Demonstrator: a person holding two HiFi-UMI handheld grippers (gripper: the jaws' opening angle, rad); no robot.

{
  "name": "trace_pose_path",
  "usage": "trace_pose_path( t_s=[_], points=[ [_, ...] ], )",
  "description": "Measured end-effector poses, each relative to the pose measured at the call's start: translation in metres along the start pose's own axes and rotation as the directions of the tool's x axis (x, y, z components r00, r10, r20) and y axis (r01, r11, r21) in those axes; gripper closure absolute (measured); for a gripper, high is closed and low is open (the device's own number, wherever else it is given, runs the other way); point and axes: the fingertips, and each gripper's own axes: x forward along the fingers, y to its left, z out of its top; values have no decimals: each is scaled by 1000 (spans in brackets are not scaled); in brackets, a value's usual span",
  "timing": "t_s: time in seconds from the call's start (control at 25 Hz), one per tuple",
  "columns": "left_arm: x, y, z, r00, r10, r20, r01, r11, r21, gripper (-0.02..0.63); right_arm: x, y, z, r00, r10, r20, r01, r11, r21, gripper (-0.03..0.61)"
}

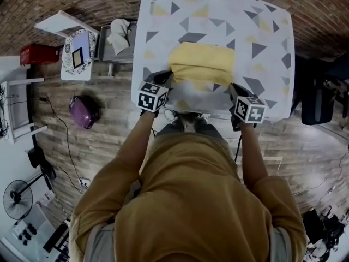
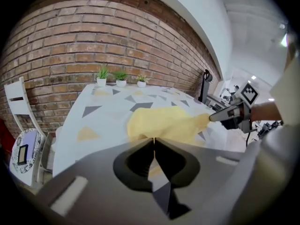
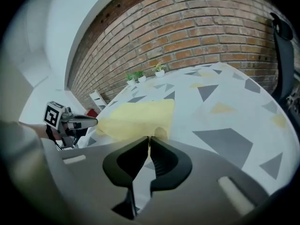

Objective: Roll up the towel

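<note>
Yellow towel (image 1: 202,63) is pictured on the patterned table (image 1: 267,48), its near corners pinched by the closed left claw (image 2: 153,139) and right claw (image 3: 149,138). Rolling is judged just begun; both corners must next be turned over and forward evenly. Green plants (image 2: 121,74) are held in three pots (image 2: 121,83) at the far edge

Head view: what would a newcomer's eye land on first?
The yellow cloth towel, bright near the middle of the white table with grey and yellow triangles. Then the left tool and right tool, each shut on a near corner of it.
</note>
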Motion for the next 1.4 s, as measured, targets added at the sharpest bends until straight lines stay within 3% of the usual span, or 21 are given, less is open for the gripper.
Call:
trace_pose_path(
  t_s=[0.16, 0.28, 0.48, 0.68, 0.8, 0.88, 0.92, 1.04, 1.12, 1.16, 1.24, 1.36, 1.4],
  points=[
    [-9, 6, 0, 999, 19, 28, -18, 1000, -22, 546, -9, 4, -20, 1000, 7, -14, -6, 998, 62, 558],
    [-7, 8, -12, 1000, 14, -7, -14, 999, -50, 546, -4, -2, -36, 998, -9, -59, 13, 998, 63, 558],
    [8, 7, -37, 996, 15, -93, -14, 1000, 12, 543, 9, -12, -52, 988, -52, -143, 50, 999, -18, 549],
    [-6, 11, -34, 998, 41, -38, -40, 999, 32, 540, -5, -13, -53, 989, -61, -136, 45, 992, -115, 455],
    [-14, 8, -32, 1000, 16, -7, -15, 995, 94, 540, -14, -14, -45, 992, -81, -93, 60, 975, -212, 422],
    [-15, 2, -27, 1000, -3, -1, 3, 984, 177, 540, -16, -13, -33, 993, -106, -52, 84, 943, -323, 422],
    [-15, -3, -24, 1000, -9, -6, 10, 972, 235, 540, -15, -11, -27, 992, -126, -31, 102, 906, -410, 422],
    [-10, -19, -22, 999, -22, -43, 38, 909, 416, 540, -3, 1, -30, 991, -130, -21, 83, 736, -672, 422],
    [-5, -29, -24, 997, -43, -62, 67, 880, 470, 540, 7, 12, -45, 993, -94, -74, 7, 663, -749, 423],
    [-3, -33, -24, 996, -57, -69, 83, 873, 480, 540, 11, 15, -51, 992, -80, -102, -25, 652, -758, 423],
    [3, -39, -27, 992, -86, -90, 119, 866, 485, 533, 18, 16, -59, 986, -64, -152, -71, 668, -741, 422],
    [14, -46, -35, 981, -128, -148, 184, 864, 468, 414, 25, 15, -62, 977, -37, -210, -124, 701, -702, 422],
    [16, -46, -39, 976, -135, -169, 199, 866, 459, 410, 25, 14, -63, 974, -24, -226, -142, 713, -687, 414]
  ],
)
